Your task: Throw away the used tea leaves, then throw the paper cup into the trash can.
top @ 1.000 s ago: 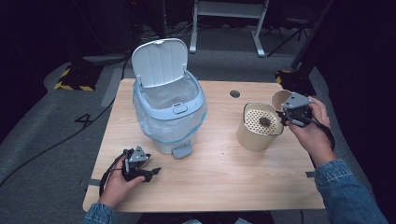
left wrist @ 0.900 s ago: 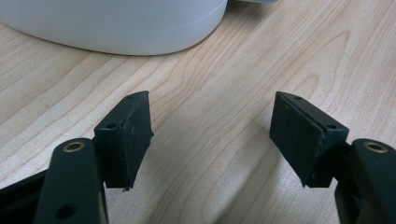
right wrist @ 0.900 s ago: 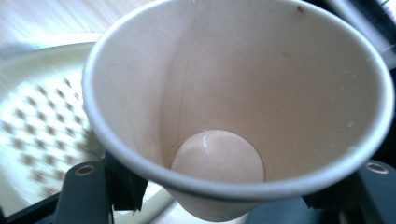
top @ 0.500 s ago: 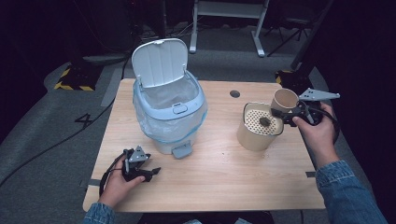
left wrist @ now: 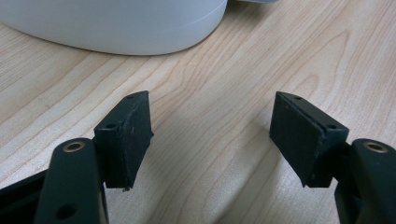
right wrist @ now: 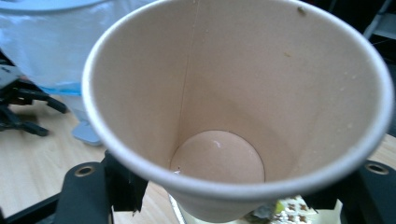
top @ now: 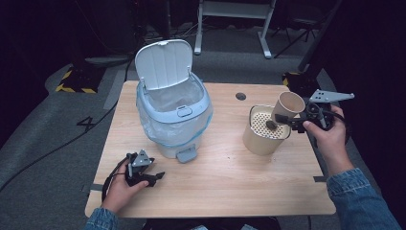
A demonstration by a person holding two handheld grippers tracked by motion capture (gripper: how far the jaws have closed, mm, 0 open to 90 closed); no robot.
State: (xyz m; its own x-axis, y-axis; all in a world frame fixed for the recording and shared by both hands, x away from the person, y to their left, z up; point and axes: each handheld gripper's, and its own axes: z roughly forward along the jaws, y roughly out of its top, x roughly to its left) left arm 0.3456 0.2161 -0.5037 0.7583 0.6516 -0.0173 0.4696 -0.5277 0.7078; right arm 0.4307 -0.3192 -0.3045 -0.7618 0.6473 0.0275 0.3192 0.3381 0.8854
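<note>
Paper cup (top: 287, 107) tilts in our right hand-held gripper (top: 298, 122), which clasps it; lidded bin (top: 173, 120) waits at nine o'clock, left hand-held gripper (top: 152, 176) spread and idle.

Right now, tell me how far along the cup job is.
Done: the bin lid stands open, liner fitted, and the right gripper has the paper cup clamped, tilted above the perforated container. The cup looks empty inside. In hand: carrying the cup. Left: probably moving it across to the bin and dropping it in. The left gripper rests open on the table.
</note>
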